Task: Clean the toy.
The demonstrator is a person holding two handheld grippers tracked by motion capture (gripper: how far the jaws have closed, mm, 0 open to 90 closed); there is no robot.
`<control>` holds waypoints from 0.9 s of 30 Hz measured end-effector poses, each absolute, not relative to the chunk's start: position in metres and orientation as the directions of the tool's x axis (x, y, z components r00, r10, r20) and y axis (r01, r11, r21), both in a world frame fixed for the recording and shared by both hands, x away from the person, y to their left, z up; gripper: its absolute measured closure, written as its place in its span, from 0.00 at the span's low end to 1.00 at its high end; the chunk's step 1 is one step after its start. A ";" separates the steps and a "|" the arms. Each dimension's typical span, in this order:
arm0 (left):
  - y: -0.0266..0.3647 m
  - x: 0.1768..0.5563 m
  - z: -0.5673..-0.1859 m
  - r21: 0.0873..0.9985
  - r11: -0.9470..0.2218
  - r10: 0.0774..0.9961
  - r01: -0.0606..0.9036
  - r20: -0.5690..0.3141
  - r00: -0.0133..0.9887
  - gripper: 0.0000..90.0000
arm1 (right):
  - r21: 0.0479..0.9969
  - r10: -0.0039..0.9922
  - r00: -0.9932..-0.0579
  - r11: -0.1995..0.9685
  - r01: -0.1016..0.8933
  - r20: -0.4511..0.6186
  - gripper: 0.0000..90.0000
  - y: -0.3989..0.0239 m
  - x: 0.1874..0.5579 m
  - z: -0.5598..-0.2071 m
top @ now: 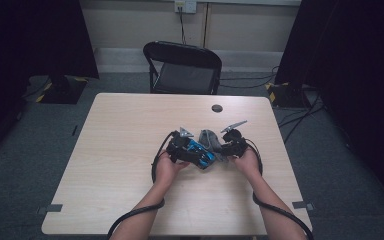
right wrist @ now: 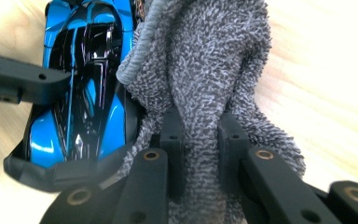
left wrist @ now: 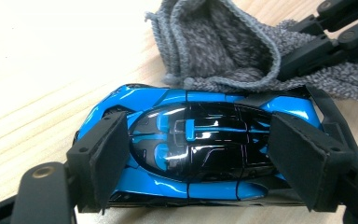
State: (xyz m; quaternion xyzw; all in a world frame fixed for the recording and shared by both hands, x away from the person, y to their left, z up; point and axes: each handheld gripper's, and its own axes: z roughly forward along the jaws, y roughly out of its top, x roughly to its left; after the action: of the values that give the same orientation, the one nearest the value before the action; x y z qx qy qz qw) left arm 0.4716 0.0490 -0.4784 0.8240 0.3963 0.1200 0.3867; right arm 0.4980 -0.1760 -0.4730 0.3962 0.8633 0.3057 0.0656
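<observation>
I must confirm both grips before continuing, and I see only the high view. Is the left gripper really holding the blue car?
Observer: Yes. In the left gripper view the left gripper clamps the blue toy car by nose and tail.
Operator: And the right gripper?
Observer: The right gripper is shut on a fold of the grey knitted pouch.
Operator: Is the pouch open?
Observer: Its mouth gapes beside the car.

No writing, label, brand or number can be read anywhere. The car (left wrist: 200, 149) bears only blue and black shapes.
</observation>
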 end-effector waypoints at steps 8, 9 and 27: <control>0.049 0.472 -0.478 0.732 -0.388 0.746 0.561 -0.108 0.657 0.23 | 0.587 0.722 -0.681 0.500 0.637 0.124 0.85 -0.183 0.489 -0.473; 0.049 0.472 -0.478 0.732 -0.388 0.745 0.561 -0.109 0.658 0.23 | 0.587 0.722 -0.681 0.500 0.637 0.124 0.85 -0.184 0.488 -0.473; 0.048 0.471 -0.478 0.730 -0.388 0.747 0.562 -0.108 0.656 0.23 | 0.585 0.711 -0.690 0.506 0.633 0.132 0.85 -0.200 0.472 -0.473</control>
State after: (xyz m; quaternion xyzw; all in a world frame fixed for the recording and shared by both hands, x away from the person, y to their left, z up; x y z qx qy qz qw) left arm 0.4715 0.0483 -0.4780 0.8245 0.3972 0.1202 0.3848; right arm 0.4722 -0.2004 -0.4725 0.3885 0.8655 0.3099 0.0629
